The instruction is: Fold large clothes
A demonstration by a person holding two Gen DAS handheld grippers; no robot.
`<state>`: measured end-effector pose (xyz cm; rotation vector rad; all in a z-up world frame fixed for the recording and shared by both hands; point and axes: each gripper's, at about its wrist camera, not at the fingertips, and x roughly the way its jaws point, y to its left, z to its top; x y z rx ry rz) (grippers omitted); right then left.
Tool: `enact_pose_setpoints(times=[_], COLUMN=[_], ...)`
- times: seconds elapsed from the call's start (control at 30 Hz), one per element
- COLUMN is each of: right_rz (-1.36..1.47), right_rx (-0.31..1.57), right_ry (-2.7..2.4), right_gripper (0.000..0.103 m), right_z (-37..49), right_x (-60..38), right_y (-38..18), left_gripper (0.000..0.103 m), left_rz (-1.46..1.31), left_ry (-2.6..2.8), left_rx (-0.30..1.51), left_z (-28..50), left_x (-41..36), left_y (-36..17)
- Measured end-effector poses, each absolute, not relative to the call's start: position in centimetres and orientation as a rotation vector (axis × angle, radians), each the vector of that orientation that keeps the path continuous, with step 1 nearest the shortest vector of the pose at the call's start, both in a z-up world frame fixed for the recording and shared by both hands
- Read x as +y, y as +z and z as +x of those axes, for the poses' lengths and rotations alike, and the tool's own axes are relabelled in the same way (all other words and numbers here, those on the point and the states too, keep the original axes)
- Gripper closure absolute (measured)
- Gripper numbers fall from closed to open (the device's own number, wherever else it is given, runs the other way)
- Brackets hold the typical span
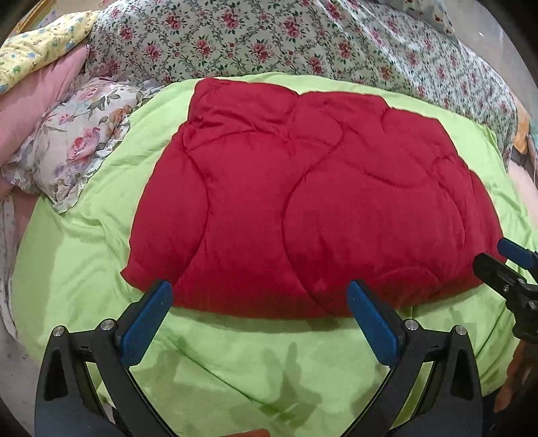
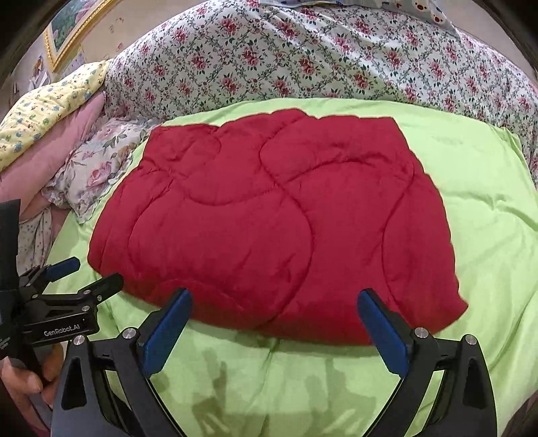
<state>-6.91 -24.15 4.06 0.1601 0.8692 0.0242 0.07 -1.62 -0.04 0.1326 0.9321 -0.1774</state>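
A red quilted blanket (image 1: 302, 201) (image 2: 275, 228) lies folded in a thick rectangle on a lime green cover (image 1: 235, 363) (image 2: 285, 376). My left gripper (image 1: 260, 290) hovers open just short of the blanket's near edge, holding nothing. My right gripper (image 2: 274, 297) is open too, at the same near edge further right. In the left wrist view the right gripper (image 1: 497, 255) shows at the blanket's near right corner. In the right wrist view the left gripper (image 2: 87, 272) sits by the near left corner, held by a hand (image 2: 23, 380).
A flowered bedspread (image 1: 302, 43) (image 2: 302, 60) rises behind the green cover. A ruffled flowered pillow (image 1: 74, 141) (image 2: 97, 164), a pink pillow (image 1: 30, 101) and a yellow patterned one (image 2: 43, 107) lie at the left. A framed picture (image 2: 70, 27) hangs on the wall.
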Motion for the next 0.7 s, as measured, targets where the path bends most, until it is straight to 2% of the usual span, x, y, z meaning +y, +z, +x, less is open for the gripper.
enact_pose_setpoints(times=[0.7], right_rz=[0.186], right_rx=[0.899], right_ry=[0.010], right_gripper=[0.004], right_z=[-4.3], right_x=[-24.4], right_y=[3.2], left_gripper=[0.000], left_rz=[0.119], left_ry=[-0.192], left_rx=[0.971], left_z=[2.5], left_x=[-2.3], left_y=[-0.8])
